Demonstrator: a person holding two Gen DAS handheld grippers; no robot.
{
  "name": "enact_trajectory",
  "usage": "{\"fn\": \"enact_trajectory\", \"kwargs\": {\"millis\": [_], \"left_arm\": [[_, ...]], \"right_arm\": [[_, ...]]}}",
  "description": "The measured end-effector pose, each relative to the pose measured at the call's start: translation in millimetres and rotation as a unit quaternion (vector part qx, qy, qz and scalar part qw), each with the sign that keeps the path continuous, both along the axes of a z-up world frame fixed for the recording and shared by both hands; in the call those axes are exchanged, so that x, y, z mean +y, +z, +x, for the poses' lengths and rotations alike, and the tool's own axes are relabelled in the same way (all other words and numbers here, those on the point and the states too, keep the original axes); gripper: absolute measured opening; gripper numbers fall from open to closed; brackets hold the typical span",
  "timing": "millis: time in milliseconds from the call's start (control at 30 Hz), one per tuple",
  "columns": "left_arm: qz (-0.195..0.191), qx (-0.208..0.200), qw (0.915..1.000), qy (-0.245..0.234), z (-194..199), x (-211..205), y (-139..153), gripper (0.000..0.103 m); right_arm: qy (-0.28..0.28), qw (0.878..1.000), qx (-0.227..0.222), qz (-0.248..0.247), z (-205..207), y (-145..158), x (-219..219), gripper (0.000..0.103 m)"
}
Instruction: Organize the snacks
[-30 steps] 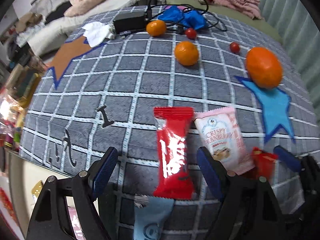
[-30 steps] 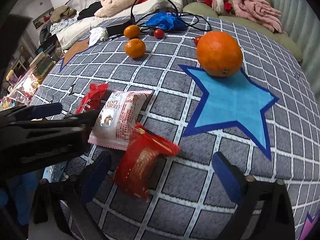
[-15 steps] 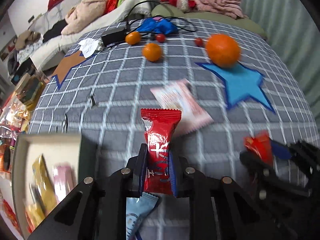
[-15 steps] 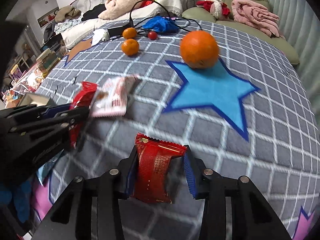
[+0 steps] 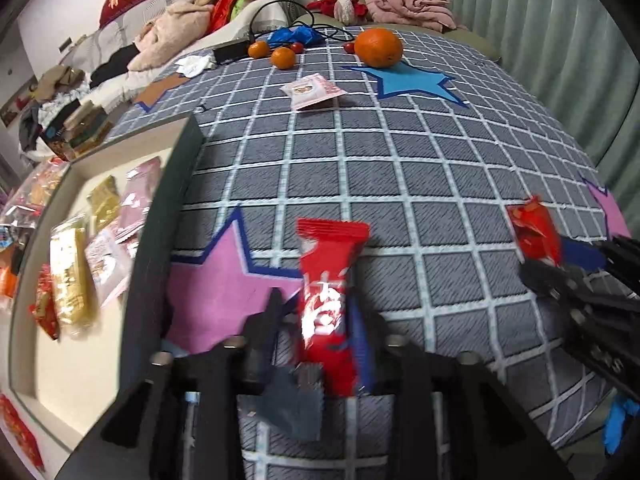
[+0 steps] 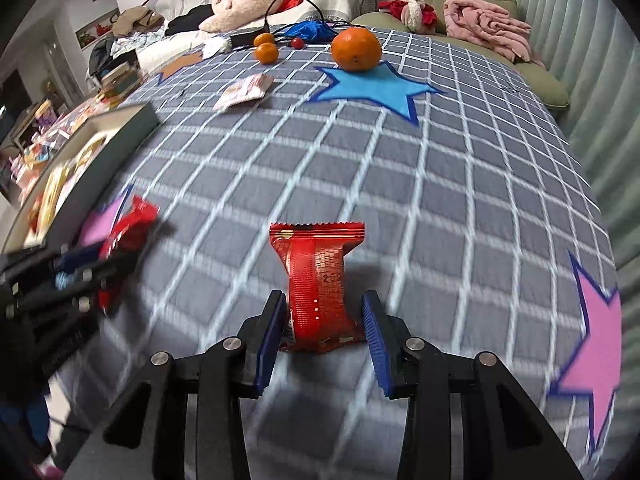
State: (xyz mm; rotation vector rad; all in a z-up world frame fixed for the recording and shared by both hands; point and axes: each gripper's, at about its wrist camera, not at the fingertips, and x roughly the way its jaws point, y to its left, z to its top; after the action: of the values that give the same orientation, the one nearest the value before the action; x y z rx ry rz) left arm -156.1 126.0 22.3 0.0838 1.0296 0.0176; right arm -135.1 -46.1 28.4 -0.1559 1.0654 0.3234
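now we have both packets up off the quilt (image 5: pixel 400 168): a second ago our fingers stood spread around them as they lay flat, and since then each pair has closed and lifted. our left gripper (image 5: pixel 320 312) is clamped on the long red snack bar (image 5: pixel 326 292), which stands up between the fingers with its crimped end above the tips. our right gripper (image 6: pixel 324 320) pinches the squat red snack packet (image 6: pixel 318 284) the same way, pads pressed on its two sides. the view has swung too: the snack box (image 5: pixel 160 216) now lies to the left of the left fingers, close by, with gold and pink packets already inside, where earlier it was barely in frame. we judge this means the carry to the box is under way and the drop comes next. the pink strawberry packet (image 5: pixel 314 90) lies far ahead of the fingers, near the big orange (image 5: pixel 378 48), not yet collected.
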Motion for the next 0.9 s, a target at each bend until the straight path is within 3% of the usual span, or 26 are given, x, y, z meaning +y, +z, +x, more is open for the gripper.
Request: {"fn": "enact_trajectory", "kwargs": {"millis": [67, 100, 167, 400, 433, 467, 500, 533, 767, 900], "left_arm": [[-0.004, -0.018, 0.9998, 0.002, -6, 5, 7, 0.060], [-0.010, -0.027, 0.9996, 0.000, -9, 8, 11, 0.066], [-0.013, -0.036, 0.9993, -0.005, -15, 9, 16, 0.077], [0.000, -0.008, 0.9999, -0.015, 7, -7, 4, 0.078], [0.004, -0.001, 0.9999, -0.015, 11, -11, 0, 0.078], [0.009, 0.007, 0.9998, -0.015, 15, -15, -5, 0.077], [0.007, 0.001, 0.9999, -0.014, 15, -16, -6, 0.078], [0.002, -0.004, 0.9999, -0.016, 15, -18, -8, 0.078], [-0.037, -0.019, 0.9991, -0.001, 13, -9, -12, 0.085], [-0.034, -0.029, 0.9990, 0.002, 11, -11, -14, 0.087]], "right_arm": [[-0.002, 1.000, 0.000, 0.007, -10, 1, -6, 0.050], [-0.007, 1.000, 0.001, 0.009, -12, 1, -8, 0.065], [-0.023, 1.000, -0.002, 0.012, -13, 0, -16, 0.084], [-0.043, 0.999, -0.002, 0.018, -1, -2, -15, 0.084], [-0.044, 0.999, -0.003, 0.012, 0, -4, -13, 0.087], [-0.045, 0.999, -0.001, 0.007, 3, -6, -10, 0.100], [-0.047, 0.999, 0.001, 0.001, 4, -10, -8, 0.103], [-0.048, 0.999, -0.009, -0.015, 4, -12, -4, 0.103], [-0.037, 0.999, -0.039, -0.004, 2, -13, -5, 0.103], [-0.036, 0.998, -0.044, -0.003, 1, -14, -5, 0.103]]}}
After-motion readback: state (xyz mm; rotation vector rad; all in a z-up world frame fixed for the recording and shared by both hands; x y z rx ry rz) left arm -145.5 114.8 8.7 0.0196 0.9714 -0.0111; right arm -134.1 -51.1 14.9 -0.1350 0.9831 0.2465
